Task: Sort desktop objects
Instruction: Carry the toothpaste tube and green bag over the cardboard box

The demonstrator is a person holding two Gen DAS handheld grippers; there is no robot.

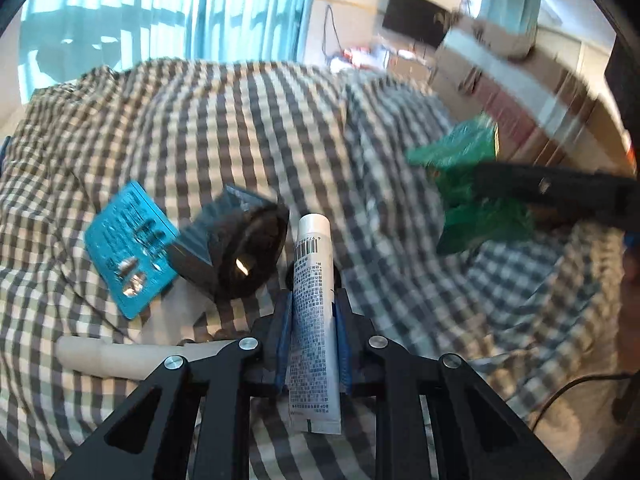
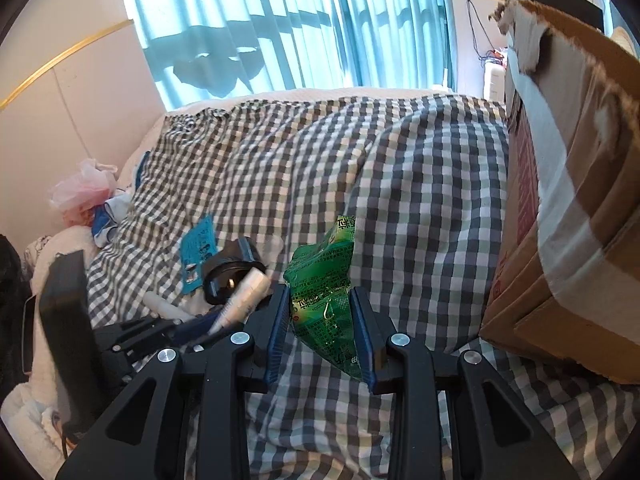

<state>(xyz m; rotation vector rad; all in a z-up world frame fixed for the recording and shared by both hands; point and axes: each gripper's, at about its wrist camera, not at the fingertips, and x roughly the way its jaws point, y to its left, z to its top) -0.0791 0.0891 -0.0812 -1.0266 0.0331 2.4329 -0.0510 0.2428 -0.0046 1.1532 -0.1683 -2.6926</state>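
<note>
My left gripper (image 1: 314, 296) is shut on a white tube with small blue print (image 1: 313, 264); the cap end points away from me over the checked cloth (image 1: 240, 120). The same tube (image 2: 246, 292) shows in the right wrist view, low on the left. My right gripper (image 2: 320, 292) is shut on a crumpled green snack packet (image 2: 324, 276), held just above the cloth. In the left wrist view that packet (image 1: 468, 184) hangs at the right.
A blue blister card (image 1: 128, 248), a black round device (image 1: 236, 248) and a cream handle (image 1: 104, 356) lie left of the tube. A tall cardboard box (image 2: 568, 200) stands at the right. A pink bag (image 2: 80, 196) sits at the far left.
</note>
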